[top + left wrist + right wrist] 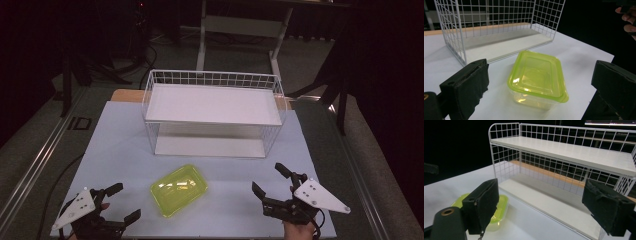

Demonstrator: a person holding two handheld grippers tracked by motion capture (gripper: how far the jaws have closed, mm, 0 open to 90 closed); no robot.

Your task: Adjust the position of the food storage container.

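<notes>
Black-padded jaws of the left hand-held gripper (102, 216) and the right hand-held gripper (280, 192) stand spread wide, both released and empty, at the near edge of the surface (110, 135). Between them sits a lidded yellow-green box (179, 189), in front of the white wire rack (212, 79). Its slick, rounded lid could likely slip from a pinch, or the light box skid away if nudged.

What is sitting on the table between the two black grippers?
The yellow-green clear plastic box with a lid sits between the left gripper and the right gripper, nearer the left. The high view shows it; the rest of that stretch is bare white tabletop.
</notes>
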